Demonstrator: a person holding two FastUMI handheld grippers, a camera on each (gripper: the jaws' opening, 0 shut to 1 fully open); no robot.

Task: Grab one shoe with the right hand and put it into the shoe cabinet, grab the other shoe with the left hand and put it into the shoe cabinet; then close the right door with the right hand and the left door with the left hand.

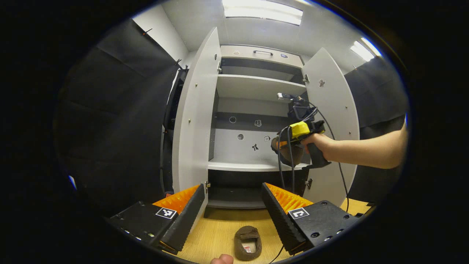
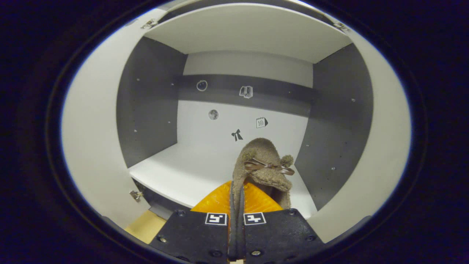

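right gripper (image 2: pixel 236 200), clamped on first shoe (image 2: pixel 263 165), faces cabinet shelf (image 2: pixel 183 172); release next; left gripper (image 1: pixel 232 209) apart, second shoe (image 1: pixel 248 242) at 6 o'clock.

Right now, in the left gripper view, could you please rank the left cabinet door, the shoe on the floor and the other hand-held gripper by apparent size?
1. Left cabinet door
2. Right hand-held gripper
3. Shoe on the floor, though it lies nearer the camera, so this is apparent size alone.
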